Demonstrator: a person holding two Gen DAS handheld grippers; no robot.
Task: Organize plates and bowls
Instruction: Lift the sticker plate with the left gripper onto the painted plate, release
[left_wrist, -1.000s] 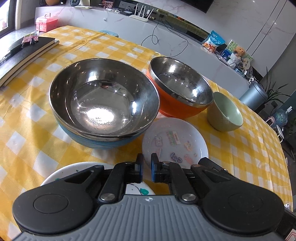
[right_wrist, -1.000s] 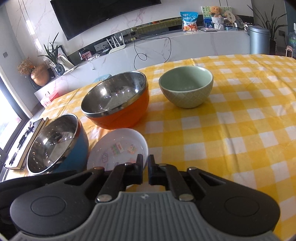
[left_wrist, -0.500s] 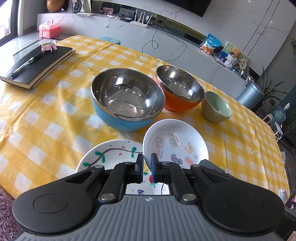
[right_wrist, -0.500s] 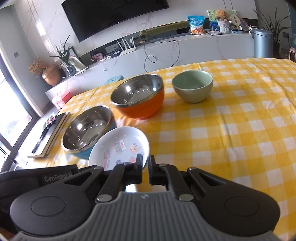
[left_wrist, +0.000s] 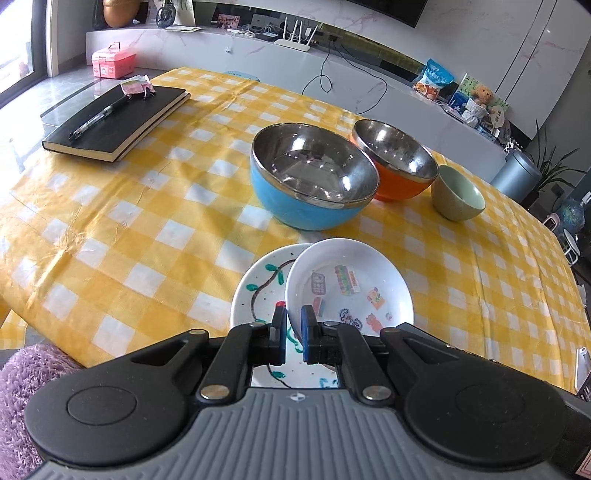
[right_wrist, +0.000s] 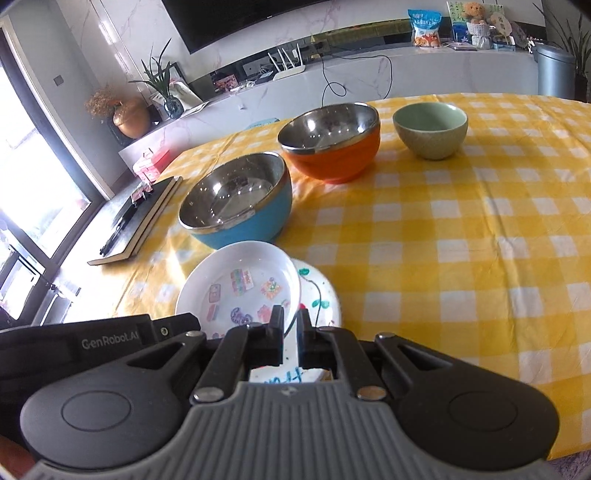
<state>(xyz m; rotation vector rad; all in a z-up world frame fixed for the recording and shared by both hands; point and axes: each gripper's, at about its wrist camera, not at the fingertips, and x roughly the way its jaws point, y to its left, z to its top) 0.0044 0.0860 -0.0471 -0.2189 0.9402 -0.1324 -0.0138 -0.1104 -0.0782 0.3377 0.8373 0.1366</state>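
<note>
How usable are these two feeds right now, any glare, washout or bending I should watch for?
Left wrist view: sharp and evenly lit; the blue bowl and orange bowl throw mirror glints, and fisheye curves the table edge. Right wrist view: the window at left is blown out, hazing the notebook; the sticker plate stays readable.
</note>
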